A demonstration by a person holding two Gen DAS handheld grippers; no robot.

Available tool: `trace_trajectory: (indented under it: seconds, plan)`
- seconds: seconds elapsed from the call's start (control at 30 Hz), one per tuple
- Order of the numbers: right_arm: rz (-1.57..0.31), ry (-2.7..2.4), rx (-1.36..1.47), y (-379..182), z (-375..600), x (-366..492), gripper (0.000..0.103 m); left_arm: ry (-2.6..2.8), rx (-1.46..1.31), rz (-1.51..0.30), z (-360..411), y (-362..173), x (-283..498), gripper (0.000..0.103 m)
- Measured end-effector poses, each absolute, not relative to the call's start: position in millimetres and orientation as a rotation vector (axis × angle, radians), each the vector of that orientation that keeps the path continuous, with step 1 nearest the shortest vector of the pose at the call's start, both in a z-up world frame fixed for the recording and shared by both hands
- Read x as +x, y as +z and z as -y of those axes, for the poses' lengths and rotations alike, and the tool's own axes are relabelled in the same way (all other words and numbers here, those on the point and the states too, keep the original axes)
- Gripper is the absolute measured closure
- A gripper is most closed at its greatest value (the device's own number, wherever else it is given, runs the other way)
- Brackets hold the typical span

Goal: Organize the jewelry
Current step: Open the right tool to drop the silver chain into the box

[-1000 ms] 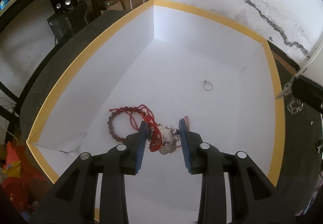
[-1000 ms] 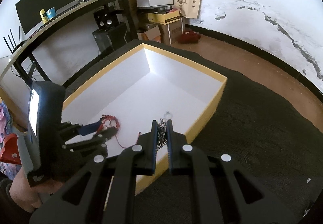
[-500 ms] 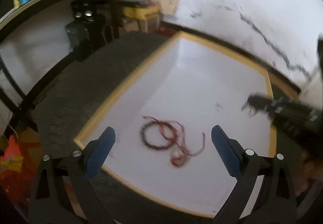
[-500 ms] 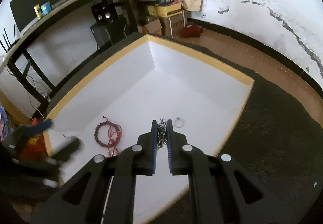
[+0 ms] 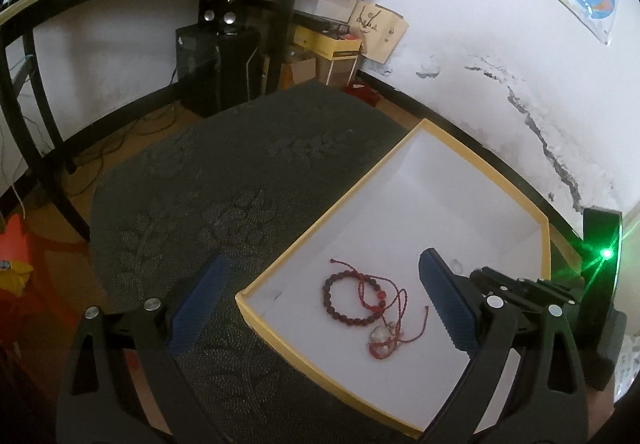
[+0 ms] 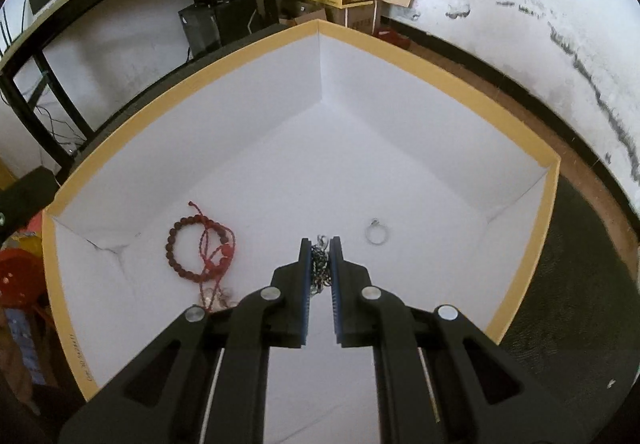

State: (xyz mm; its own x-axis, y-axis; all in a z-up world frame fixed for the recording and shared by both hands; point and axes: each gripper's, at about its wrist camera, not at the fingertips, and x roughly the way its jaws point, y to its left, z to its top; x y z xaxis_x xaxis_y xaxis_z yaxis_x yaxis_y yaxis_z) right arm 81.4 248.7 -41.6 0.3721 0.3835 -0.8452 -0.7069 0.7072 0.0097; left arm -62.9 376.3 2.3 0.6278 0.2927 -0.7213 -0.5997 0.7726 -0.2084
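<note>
Inside, a dark-beaded bracelet (image 6: 188, 248) lies tangled with red cord (image 6: 216, 256).

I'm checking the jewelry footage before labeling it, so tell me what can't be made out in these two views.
- Dark metal chain, right wrist view: pinched in the right gripper; its length and type are hidden by the fingers.
- Clear pendant on red cord: cut off by the right gripper's fingers in the right wrist view.
- Small silver ring: mostly hidden behind a left gripper finger in the left wrist view.
</note>
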Motion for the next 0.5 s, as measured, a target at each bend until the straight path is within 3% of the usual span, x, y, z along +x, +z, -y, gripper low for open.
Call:
trace_trajectory:
  seconds: [0.17,0.27,0.37,0.5]
  plan:
    - [-0.939,0.724,-0.422,-41.7,-247.4,73.2,0.090,0.564,-0.465,-0.692,-375.4,6.2,-66.4,0.009]
    - [-0.904,0.735,-0.434,-36.4,-246.6,66.5,0.035,0.577,-0.481,-0.679,-376.2,7.5,-67.7,0.009]
    - [-0.859,0.762,-0.420,-24.7,-241.9,59.5,0.033,0.596,-0.499,-0.649,-374.7,11.4,-68.9,0.009]
    - [-0.823,0.767,-0.380,-8.4,-222.1,53.7,0.021,0.613,-0.532,-0.596,-372.1,19.7,-70.0,0.009]
